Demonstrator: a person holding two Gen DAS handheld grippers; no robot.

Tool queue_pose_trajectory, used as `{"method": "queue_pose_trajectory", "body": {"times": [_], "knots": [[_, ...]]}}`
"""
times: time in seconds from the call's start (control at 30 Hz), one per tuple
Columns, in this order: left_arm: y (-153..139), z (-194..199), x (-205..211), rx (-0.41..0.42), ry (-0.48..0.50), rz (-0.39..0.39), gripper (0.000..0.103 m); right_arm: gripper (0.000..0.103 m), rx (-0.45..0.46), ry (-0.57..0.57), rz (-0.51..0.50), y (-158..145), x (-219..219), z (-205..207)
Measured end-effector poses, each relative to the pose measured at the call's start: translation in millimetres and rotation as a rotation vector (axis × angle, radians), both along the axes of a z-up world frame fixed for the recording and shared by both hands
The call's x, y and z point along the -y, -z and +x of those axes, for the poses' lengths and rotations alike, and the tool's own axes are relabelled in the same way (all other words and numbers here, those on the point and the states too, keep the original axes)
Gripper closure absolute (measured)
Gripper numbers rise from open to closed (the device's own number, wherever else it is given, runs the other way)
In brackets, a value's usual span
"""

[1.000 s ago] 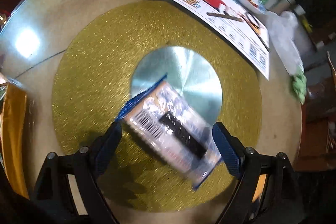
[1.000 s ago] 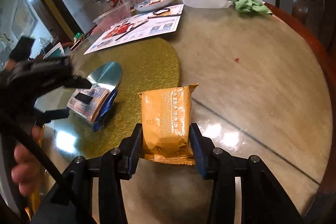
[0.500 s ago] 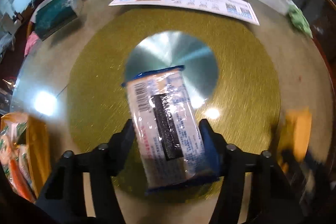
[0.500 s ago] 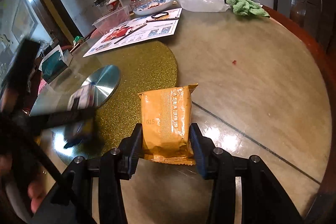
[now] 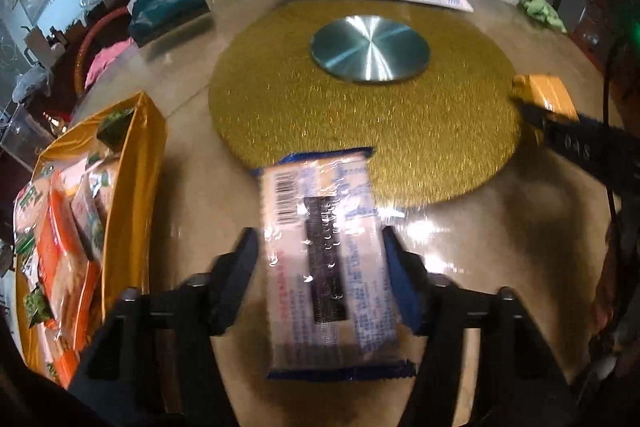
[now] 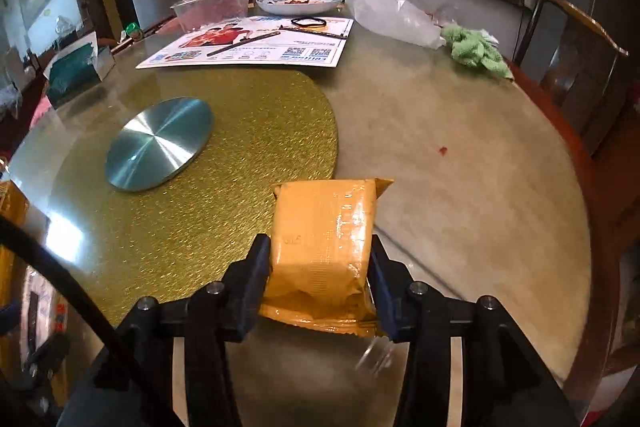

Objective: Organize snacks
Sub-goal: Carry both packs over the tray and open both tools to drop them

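While the orange bag [image 5: 132, 155] of snacks lies open at far left, the left gripper [image 5: 320, 259] clamps a blue packet [image 5: 324, 259], long axis forward, just right of it. Farther right, the right gripper [image 6: 320, 267] pinches an orange packet [image 6: 324, 239]. Only the left view shows the bag's contents.

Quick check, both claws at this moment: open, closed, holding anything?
Left claw: closed on the blue-edged snack packet.
Right claw: closed on the orange snack packet.
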State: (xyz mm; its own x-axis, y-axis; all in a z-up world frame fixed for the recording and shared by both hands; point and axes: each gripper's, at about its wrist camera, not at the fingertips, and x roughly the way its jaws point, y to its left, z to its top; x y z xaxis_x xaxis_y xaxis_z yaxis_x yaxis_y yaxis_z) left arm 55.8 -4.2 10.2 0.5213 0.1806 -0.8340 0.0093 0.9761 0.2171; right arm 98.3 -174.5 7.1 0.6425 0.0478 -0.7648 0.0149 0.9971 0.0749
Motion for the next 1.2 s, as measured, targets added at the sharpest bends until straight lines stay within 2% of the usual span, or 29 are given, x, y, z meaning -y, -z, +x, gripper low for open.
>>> {"method": "queue_pose_trajectory", "body": {"times": [0.1,0.17,0.2,0.27,0.4,0.43,0.5,0.6,0.67,0.77,0.83,0.9,0.93,1.0,1.07,1.2], "knots": [[-0.3,-11.3,-1.3,0.002,0.024,-0.009,0.047,0.059,-0.005,-0.022,0.023,-1.2,-1.3,-13.6],[-2.3,-21.7,-8.7,-0.006,0.026,-0.058,0.047,0.059,-0.009,-0.080,0.102,-3.6,-4.5,-29.0],[-6.4,-30.6,-16.4,-0.010,0.021,-0.111,0.047,0.059,-0.014,-0.105,0.160,-5.8,-5.5,-36.1],[-28.0,-57.3,-36.8,0.021,0.007,-0.231,0.047,0.059,0.007,-0.175,0.259,-19.1,-15.1,-56.0],[-83.8,-117.2,-86.0,0.125,-0.025,-0.338,0.047,0.059,0.043,-0.409,0.411,-55.6,-63.7,-88.8],[-97.3,-132.0,-101.3,0.160,-0.047,-0.323,0.047,0.059,0.047,-0.459,0.431,-63.2,-77.4,-94.7],[-118.8,-156.9,-134.9,0.222,-0.127,-0.244,0.047,0.059,0.062,-0.579,0.434,-80.2,-117.3,-109.3],[-128.9,-173.4,-175.5,0.267,-0.244,-0.122,0.047,0.059,0.061,-0.720,0.432,-92.4,-175.2,-125.2],[-120.9,-175.2,-203.7,0.252,-0.321,-0.066,0.047,0.059,0.032,-0.793,0.424,-90.8,-212.1,-132.5],[-100.5,-172.9,-232.4,0.212,-0.390,-0.075,0.047,0.059,0.003,-0.851,0.385,-82.1,-254.1,-140.5],[-86.2,-169.6,-242.3,0.182,-0.403,-0.080,0.047,0.059,-0.015,-0.873,0.373,-73.9,-270.4,-142.5],[-76.5,-167.2,-243.6,0.175,-0.415,-0.084,0.047,0.056,-0.008,-0.840,0.327,-64.8,-279.4,-141.8],[-73.1,-165.4,-241.7,0.175,-0.411,-0.072,0.046,0.052,-0.004,-0.831,0.313,-61.5,-280.1,-141.3],[-70.5,-160.8,-236.6,0.171,-0.411,-0.049,0.042,0.047,-0.016,-0.821,0.342,-59.3,-270.9,-141.3],[-72.1,-165.8,-230.2,0.191,-0.420,-0.024,0.021,0.032,0.011,-0.804,0.397,-66.0,-257.0,-149.0],[-86.4,-177.7,-216.4,0.289,-0.416,0.044,0.012,0.030,0.063,-0.773,0.391,-75.5,-240.2,-166.6]]}}
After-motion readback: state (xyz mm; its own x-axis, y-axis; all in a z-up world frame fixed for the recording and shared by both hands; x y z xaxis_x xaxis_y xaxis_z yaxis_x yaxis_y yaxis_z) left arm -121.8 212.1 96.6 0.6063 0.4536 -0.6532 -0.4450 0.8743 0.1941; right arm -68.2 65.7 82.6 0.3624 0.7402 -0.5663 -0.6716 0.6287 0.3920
